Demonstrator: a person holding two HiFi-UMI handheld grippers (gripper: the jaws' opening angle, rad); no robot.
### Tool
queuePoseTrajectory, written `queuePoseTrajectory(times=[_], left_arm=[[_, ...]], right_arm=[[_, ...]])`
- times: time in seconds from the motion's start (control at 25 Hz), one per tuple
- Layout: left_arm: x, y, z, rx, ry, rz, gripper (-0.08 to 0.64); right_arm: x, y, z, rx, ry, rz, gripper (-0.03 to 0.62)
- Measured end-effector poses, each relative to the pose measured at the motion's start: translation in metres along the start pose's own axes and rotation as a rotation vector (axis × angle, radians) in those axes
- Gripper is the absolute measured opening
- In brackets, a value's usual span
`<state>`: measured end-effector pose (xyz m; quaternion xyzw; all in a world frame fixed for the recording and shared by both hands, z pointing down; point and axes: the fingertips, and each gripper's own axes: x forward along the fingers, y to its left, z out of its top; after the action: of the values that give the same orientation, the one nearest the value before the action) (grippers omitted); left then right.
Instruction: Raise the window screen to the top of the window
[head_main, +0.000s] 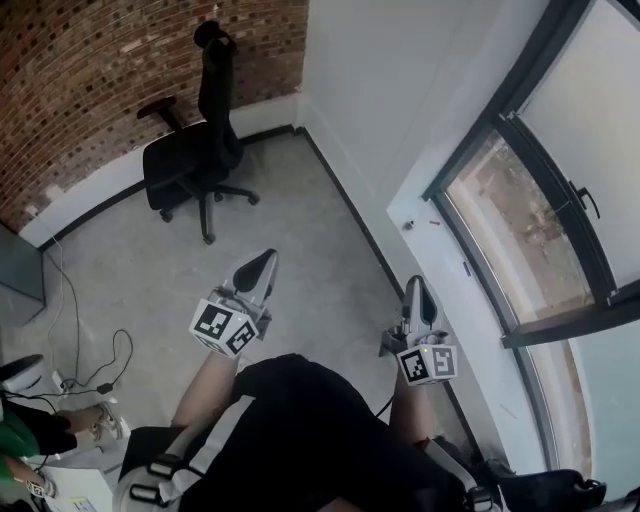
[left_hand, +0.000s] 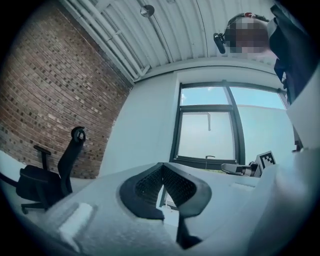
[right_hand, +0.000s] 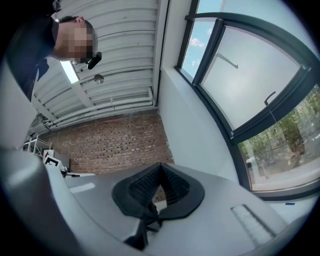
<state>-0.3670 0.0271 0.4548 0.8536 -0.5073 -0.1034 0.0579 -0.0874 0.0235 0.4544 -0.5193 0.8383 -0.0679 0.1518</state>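
The window (head_main: 520, 220) sits in the white wall to my right, with a dark frame. Its pale screen (right_hand: 250, 70) covers the upper pane. The screen's dark bottom bar carries a small handle (right_hand: 270, 97), and trees show through the clear glass below it. In the head view that handle (head_main: 585, 200) is at the far right. My left gripper (head_main: 265, 258) and right gripper (head_main: 418, 285) are held out in front of me, well short of the window. Both are shut with nothing between the pads. The left gripper view shows the window (left_hand: 207, 130) straight ahead and the right gripper (left_hand: 235, 169) off to the side.
A black office chair (head_main: 200, 150) stands by the brick wall (head_main: 120, 70) at the back left. Cables (head_main: 90, 370) trail over the grey floor at the left. Another person's green sleeve (head_main: 20, 440) shows at the bottom left. A white sill (head_main: 440, 250) runs under the window.
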Motion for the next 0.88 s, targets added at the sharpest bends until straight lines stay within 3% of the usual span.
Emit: queuePoseTrajectory(times=[0.48,0.68,0.88], left_arm=[[0.065,-0.103,-0.046,-0.074,0.092,-0.279,0.005],[0.090,-0.133,-0.049,-0.085,0.114,-0.418,0.005],[0.122,-0.128,-0.045,-0.097,0.097,-0.500,0.005]], right_arm=[[-0.125,-0.077,0.031,-0.001,-0.072,-0.338,0.005],[-0.149,-0.083,0.048,-0.005,-0.131,-0.447,0.005],[-0.149,-0.073,0.059,-0.039,-0.166,-0.508,0.005]])
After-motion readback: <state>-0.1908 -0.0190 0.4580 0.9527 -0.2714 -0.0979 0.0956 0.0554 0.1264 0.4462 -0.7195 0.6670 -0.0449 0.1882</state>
